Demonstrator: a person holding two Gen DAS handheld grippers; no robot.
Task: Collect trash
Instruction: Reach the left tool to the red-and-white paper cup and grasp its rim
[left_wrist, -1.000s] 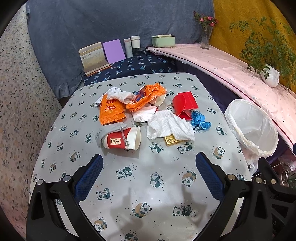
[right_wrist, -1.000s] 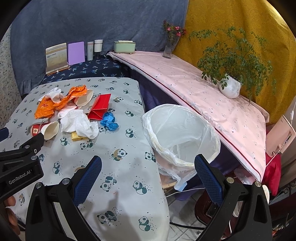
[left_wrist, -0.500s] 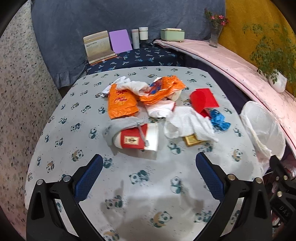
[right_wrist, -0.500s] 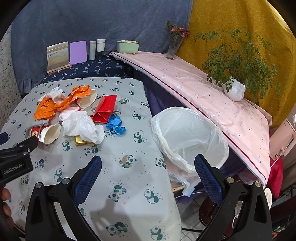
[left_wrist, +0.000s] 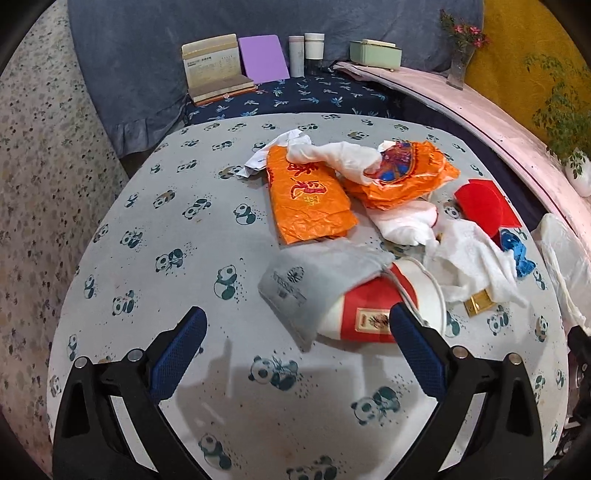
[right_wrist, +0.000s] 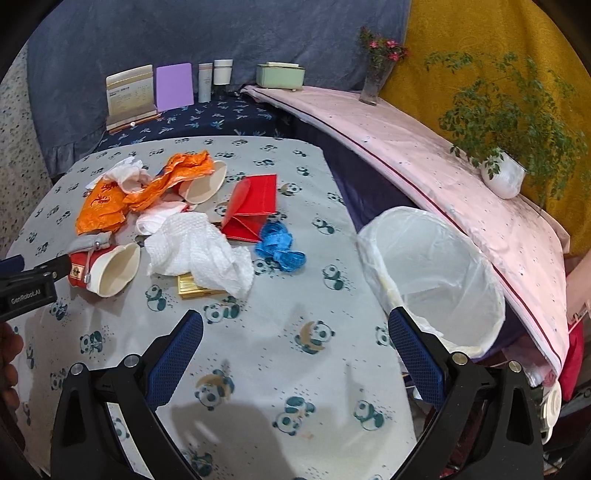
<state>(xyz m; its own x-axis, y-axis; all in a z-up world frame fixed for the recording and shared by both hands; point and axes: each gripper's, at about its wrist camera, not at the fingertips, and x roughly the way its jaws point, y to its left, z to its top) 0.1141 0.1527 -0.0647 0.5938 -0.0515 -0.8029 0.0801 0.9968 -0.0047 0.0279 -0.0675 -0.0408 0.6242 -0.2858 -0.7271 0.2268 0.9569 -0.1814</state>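
Observation:
Trash lies piled on the panda-print table (left_wrist: 184, 258). A red paper cup (left_wrist: 376, 310) lies on its side under a grey pouch (left_wrist: 310, 280), just ahead of my open, empty left gripper (left_wrist: 295, 343). Behind are orange wrappers (left_wrist: 306, 195), white tissue (left_wrist: 472, 258), a red envelope (left_wrist: 484, 203), a blue crumpled piece (left_wrist: 517, 251) and a gold packet (left_wrist: 478, 304). My right gripper (right_wrist: 295, 343) is open and empty over bare table, with the cup (right_wrist: 107, 269), tissue (right_wrist: 199, 251) and white-lined bin (right_wrist: 432, 273) ahead of it.
The bin stands off the table's right edge below a pink-covered ledge (right_wrist: 443, 177) with a potted plant (right_wrist: 502, 177) and a flower vase (right_wrist: 373, 85). Books, bottles and a green box (left_wrist: 375, 53) stand at the back. My left gripper shows at the right wrist view's left edge (right_wrist: 29, 284).
My left gripper has moved forward and left toward the red cup and grey pouch, which now lie just past its fingertips. My right gripper has shifted slightly left; the bin moved right in view.

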